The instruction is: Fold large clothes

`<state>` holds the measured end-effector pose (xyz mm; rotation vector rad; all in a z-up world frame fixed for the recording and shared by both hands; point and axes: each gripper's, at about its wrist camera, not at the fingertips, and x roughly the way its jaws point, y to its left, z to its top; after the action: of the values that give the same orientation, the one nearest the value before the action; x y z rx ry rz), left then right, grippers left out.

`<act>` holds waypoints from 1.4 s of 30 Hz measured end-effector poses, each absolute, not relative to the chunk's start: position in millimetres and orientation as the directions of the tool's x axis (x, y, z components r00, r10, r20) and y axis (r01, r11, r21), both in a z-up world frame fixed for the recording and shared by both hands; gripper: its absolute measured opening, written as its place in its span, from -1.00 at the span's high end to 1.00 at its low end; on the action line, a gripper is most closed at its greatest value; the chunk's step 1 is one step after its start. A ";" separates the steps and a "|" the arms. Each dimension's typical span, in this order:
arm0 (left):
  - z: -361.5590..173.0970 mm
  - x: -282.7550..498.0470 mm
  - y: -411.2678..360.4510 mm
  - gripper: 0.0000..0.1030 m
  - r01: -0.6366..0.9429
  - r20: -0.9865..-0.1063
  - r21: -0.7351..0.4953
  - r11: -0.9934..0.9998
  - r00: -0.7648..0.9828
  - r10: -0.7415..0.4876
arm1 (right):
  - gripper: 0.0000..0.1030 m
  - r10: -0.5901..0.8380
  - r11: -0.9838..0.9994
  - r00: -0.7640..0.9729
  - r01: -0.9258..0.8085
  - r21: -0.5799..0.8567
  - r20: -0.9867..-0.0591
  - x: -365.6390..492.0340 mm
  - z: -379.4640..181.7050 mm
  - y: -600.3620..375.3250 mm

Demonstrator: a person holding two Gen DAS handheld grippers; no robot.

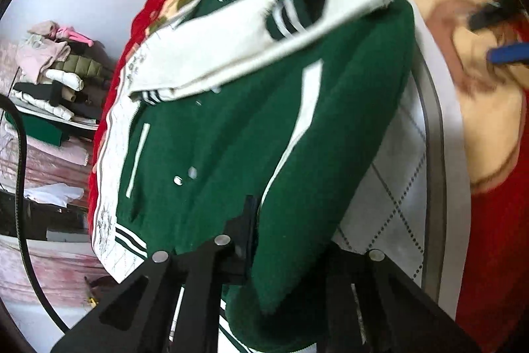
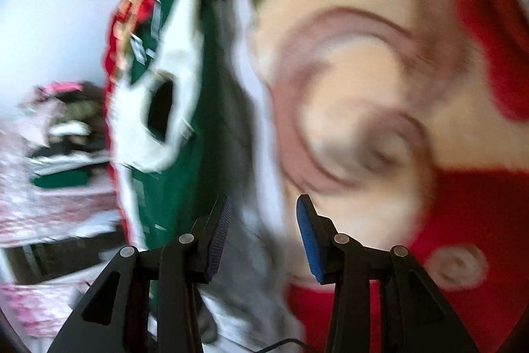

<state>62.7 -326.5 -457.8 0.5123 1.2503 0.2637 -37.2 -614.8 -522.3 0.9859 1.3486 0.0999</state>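
Two hand-held grippers | left [image 1: 291, 253] clamps green jacket [image 1: 231, 134] | right [image 2: 264, 237] agape, empty

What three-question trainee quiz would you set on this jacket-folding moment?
1. True or false: the white sleeve lies folded across the green jacket.
2. Which gripper stands open with nothing between its pads? A left B right
3. Fill in: the stack of folded clothes sits to the jacket's ____ in the left wrist view.

Key: 1 true; 2 B; 3 left
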 end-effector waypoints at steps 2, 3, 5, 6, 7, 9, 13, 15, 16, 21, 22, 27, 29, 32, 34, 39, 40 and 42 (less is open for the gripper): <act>-449.6 67.3 -320.3 0.81 0.071 -0.837 0.492 0.868 0.312 0.450 | -0.01 0.647 0.523 0.346 0.448 0.725 -0.680 -10.0 -527.2 -615.2; -447.9 70.2 -317.0 0.81 0.069 -0.839 0.488 0.870 0.312 0.446 | -0.18 0.669 0.486 0.371 0.437 0.757 -0.644 5.1 -531.2 -615.0; -446.8 73.6 -312.0 0.82 0.065 -0.844 0.478 0.876 0.313 0.436 | -0.33 0.702 0.430 0.401 0.420 0.799 -0.588 36.8 -544.1 -613.0; -447.0 75.1 -311.1 0.82 0.068 -0.847 0.472 0.879 0.312 0.431 | -0.35 0.722 0.410 0.392 0.422 0.808 -0.571 55.2 -555.7 -610.5; -446.0 76.5 -308.6 0.82 0.066 -0.848 0.467 0.882 0.314 0.426 | -0.35 0.731 0.401 0.378 0.435 0.806 -0.568 68.3 -566.1 -608.3; -444.4 78.8 -306.1 0.83 0.071 -0.854 0.457 0.887 0.314 0.414 | -0.35 0.772 0.366 0.328 0.471 0.803 -0.545 99.0 -596.4 -598.9; -440.6 82.0 -297.8 0.84 0.087 -0.872 0.420 0.903 0.314 0.376 | 0.64 0.757 0.438 0.287 0.442 0.783 -0.586 139.0 -609.7 -572.7; -435.9 83.9 -292.1 0.85 0.091 -0.882 0.395 0.914 0.318 0.349 | 0.70 0.733 0.475 0.300 0.416 0.775 -0.610 149.1 -599.3 -559.0; -434.0 85.1 -289.7 0.85 0.092 -0.884 0.387 0.918 0.319 0.341 | 0.72 0.726 0.484 0.313 0.399 0.779 -0.612 152.8 -591.3 -553.1; -405.6 91.8 -255.0 0.86 0.047 -0.901 0.304 0.951 0.339 0.271 | 0.77 0.704 0.479 0.403 0.338 0.810 -0.584 164.5 -528.4 -517.5; -400.5 92.9 -248.5 0.87 0.039 -0.902 0.293 0.955 0.342 0.263 | 0.77 0.703 0.475 0.416 0.329 0.816 -0.577 164.8 -513.8 -513.9; -362.0 96.0 -182.4 0.87 -0.023 -0.902 0.226 0.974 0.373 0.218 | 0.78 0.686 0.509 0.447 0.268 0.818 -0.574 194.8 -443.0 -444.6; -354.6 96.9 -153.0 0.87 -0.052 -0.902 0.214 0.975 0.373 0.218 | 0.78 0.672 0.556 0.438 0.236 0.797 -0.598 213.5 -423.1 -405.4; -352.6 98.6 -98.5 0.86 -0.114 -0.905 0.202 0.973 0.357 0.230 | 0.78 0.660 0.610 0.397 0.211 0.764 -0.637 252.5 -409.4 -331.5; -359.7 101.9 -56.3 0.84 -0.173 -0.919 0.175 0.969 0.325 0.223 | 0.78 0.634 0.670 0.356 0.191 0.717 -0.687 279.5 -411.1 -270.3; -423.6 120.2 51.8 0.71 -0.323 -0.971 0.086 0.942 0.186 0.152 | 0.78 0.517 0.814 0.207 0.181 0.552 -0.830 333.8 -458.6 -139.2; -437.5 121.0 70.1 0.66 -0.345 -0.980 0.060 0.937 0.158 0.121 | 0.78 0.501 0.829 0.168 0.186 0.527 -0.849 342.4 -472.5 -119.9; -466.5 119.8 111.4 0.44 -0.414 -0.992 0.001 0.910 0.116 0.054 | 0.76 0.483 0.849 0.123 0.177 0.498 -0.867 351.4 -490.2 -85.7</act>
<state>119.8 111.4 -466.5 -0.3067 1.4194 0.3499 351.4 -85.7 -490.2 0.5614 1.4518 0.2409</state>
